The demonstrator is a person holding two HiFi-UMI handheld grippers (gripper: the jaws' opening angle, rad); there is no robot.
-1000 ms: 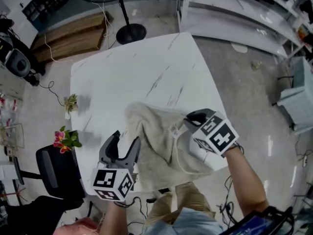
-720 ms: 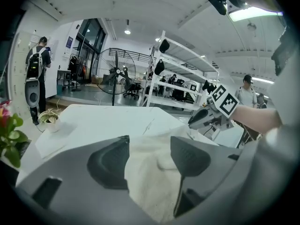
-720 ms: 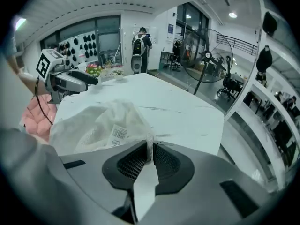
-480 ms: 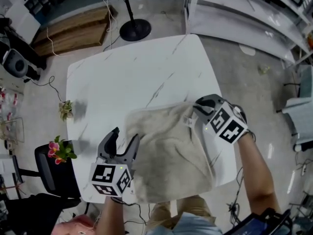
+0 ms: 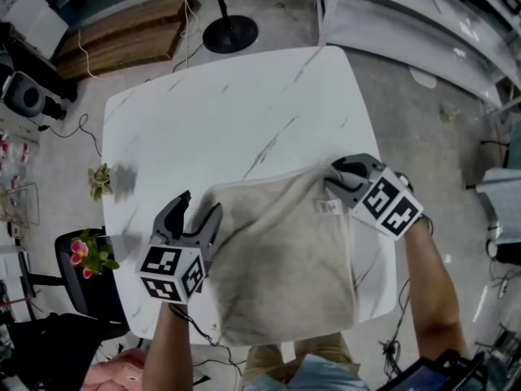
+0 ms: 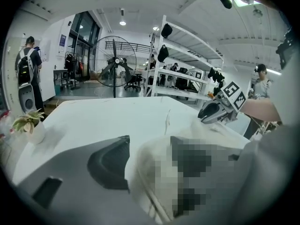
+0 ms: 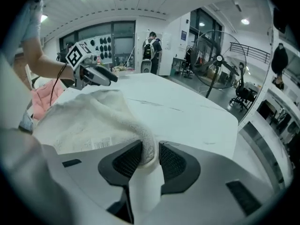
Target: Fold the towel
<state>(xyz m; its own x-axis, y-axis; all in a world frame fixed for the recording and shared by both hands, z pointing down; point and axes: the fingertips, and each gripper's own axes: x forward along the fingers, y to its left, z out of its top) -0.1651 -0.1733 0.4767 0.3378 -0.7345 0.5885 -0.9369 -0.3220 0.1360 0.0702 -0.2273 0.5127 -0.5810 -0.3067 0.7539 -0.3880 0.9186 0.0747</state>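
Pinching a fold at the 1 o'clock corner of the towel, the right gripper has cloth filling its narrow gap and touching both pads. Its jaws have just been opening, which I read as the corner being set down. The left gripper sits at the 10 o'clock corner with jaws wide. The towel's edge lies between them, but the pads do not appear to press on it. Working the two far corners like this probably serves to pull the far edge straight and flatten the cloth before a fold. The towel lies spread over the 5 o'clock part of the table, its near edge at or just over the rim and its label face up near the right gripper. The table is white with thin grey veins and carries a small plant at its 9 o'clock edge. Beyond it, a fan base stands on the grey floor at 12 o'clock. Shelves run at 2 o'clock, and pink flowers sit by a black chair at 8 o'clock.
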